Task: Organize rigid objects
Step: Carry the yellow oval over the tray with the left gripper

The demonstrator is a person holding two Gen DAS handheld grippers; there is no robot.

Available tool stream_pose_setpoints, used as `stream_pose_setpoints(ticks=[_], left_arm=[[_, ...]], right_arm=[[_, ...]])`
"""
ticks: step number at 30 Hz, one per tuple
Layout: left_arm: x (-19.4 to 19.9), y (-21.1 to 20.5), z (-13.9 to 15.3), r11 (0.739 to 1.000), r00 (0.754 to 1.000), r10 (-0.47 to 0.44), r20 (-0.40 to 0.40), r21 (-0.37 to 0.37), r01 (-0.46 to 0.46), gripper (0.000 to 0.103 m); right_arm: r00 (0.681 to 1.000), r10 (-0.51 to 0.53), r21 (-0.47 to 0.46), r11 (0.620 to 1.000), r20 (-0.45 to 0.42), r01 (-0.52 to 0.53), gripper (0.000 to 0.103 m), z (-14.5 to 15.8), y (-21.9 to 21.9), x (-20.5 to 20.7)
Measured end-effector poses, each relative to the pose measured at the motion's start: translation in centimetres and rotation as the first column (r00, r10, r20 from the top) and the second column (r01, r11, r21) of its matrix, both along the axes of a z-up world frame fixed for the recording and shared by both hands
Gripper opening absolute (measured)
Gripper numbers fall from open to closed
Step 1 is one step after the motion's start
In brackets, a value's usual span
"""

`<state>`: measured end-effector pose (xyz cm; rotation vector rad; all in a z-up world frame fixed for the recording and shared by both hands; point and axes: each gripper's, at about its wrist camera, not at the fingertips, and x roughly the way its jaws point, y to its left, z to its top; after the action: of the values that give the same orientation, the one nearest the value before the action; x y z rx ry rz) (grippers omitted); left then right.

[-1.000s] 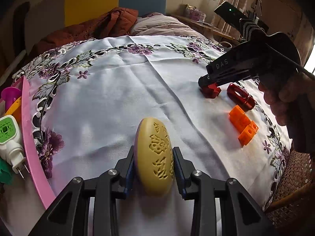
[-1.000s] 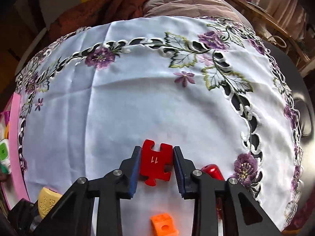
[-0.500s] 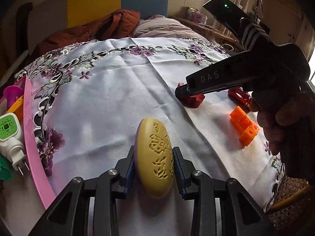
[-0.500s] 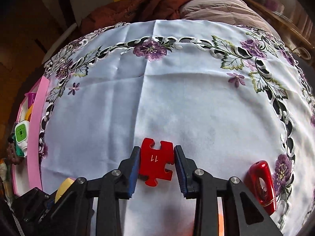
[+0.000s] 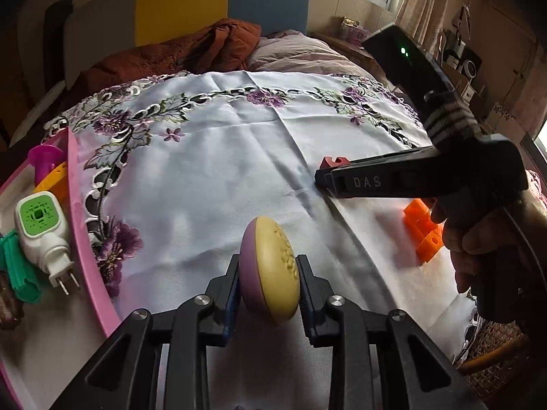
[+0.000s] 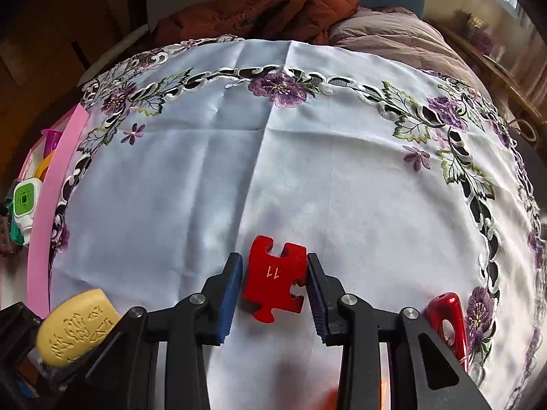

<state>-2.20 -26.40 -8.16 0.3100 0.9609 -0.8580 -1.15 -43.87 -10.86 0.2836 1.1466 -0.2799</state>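
Here the left gripper [image 5: 268,282] is clamped tight on a yellow oval case [image 5: 270,268], its pads pressing both sides. The case is smooth and egg-shaped, with a raised embossed pattern on its yellow face and a purple back half, and it is held on edge just above the white embroidered cloth [image 5: 212,177] that covers the worktop.

The right gripper [image 6: 275,285] has a red puzzle piece [image 6: 275,278] between its fingers; its jaws are set only slightly wider than the piece, with a narrow gap showing at the left pad, so the piece lies flat on the cloth rather than being squeezed. The piece is flat and glossy, with a notch at the top, knobs along the bottom and the number 11 printed on it.

Just right of that gripper lies a shiny red clip [image 6: 448,321], and orange blocks [image 5: 422,230] sit near the person's hand [image 5: 478,239]. A pink tray [image 5: 85,239] at the left edge holds a white and green plug [image 5: 42,229]
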Motion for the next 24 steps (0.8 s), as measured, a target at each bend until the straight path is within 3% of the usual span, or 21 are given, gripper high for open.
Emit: stream_pose_setpoints(ticks=[11, 16, 24], left_arm=[[0.7, 5.3, 4.8, 0.991, 0.99, 0.123, 0.072, -0.06, -0.119, 0.028], [1.8, 8.7, 5.8, 0.977, 0.974, 0.207, 0.09, -0.067, -0.201, 0.028], [3.8, 13.7, 6.1, 0.943, 0.939, 0.331, 0.094, -0.063, -0.326, 0.028]], right_arm=[[0.998, 0.055, -0.077, 0.996, 0.013, -0.054, 0.038, 0.1, 0.7, -0.5], [0.996, 0.082, -0.122, 0.989, 0.018, -0.079, 0.037, 0.0, 1.3, -0.4], [0.997, 0.073, -0.11, 0.991, 0.018, -0.071, 0.037, 0.0, 1.0, -0.3]])
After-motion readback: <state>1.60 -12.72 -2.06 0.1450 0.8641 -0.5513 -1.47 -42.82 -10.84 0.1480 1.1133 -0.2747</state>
